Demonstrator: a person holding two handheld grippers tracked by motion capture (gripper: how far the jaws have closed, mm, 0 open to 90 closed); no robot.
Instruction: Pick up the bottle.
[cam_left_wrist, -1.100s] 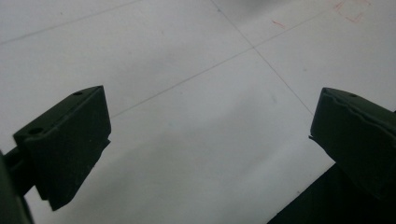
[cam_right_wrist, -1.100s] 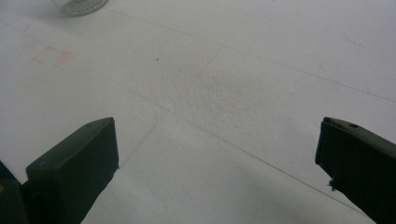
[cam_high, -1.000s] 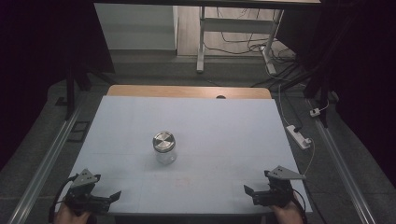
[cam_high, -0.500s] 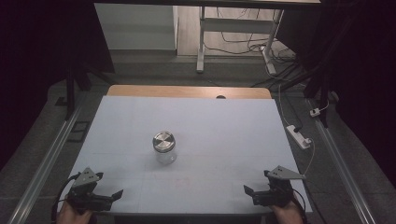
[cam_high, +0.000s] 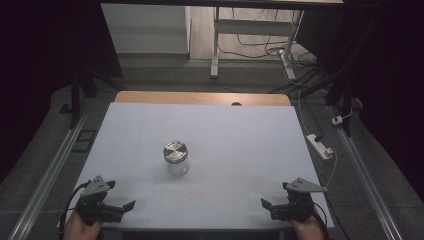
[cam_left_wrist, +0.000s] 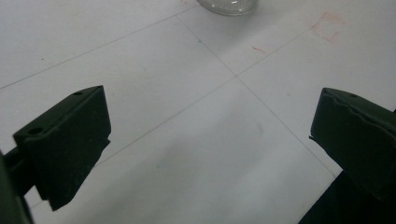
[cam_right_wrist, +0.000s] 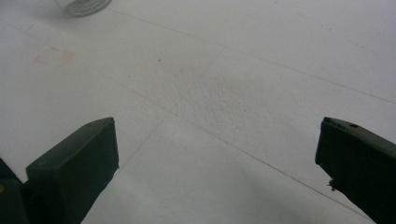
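A dim room surrounds a table (cam_high: 250, 130) covered by a white sheet, its wooden far edge bare, with a metal-legged stand and loose cables on the floor beyond it and a white power strip (cam_high: 320, 146) lying off the table's right side. In the high view a glass jar (cam_high: 176, 158) with a silver metal lid stands upright a little left of the table's middle, nothing touching it. The left gripper (cam_high: 120, 197) sits at the near left corner, held in a hand at the bottom edge, its jaws spread wide and empty, pointing inward across the sheet. The right gripper (cam_high: 274, 201) sits at the near right corner, likewise in a hand, jaws wide apart and holding nothing. Both are well apart from the jar. In the left gripper view the two black jaws stand far apart over bare sheet crossed by thin pencil lines, with faint red marks (cam_left_wrist: 329, 27) toward the upper right and the clear base of the jar (cam_left_wrist: 227, 5) just at the top edge. In the right gripper view the jaws again gape wide over empty sheet, a faint red smudge (cam_right_wrist: 53, 55) at upper left and the jar's base (cam_right_wrist: 84, 6) in the top left corner.
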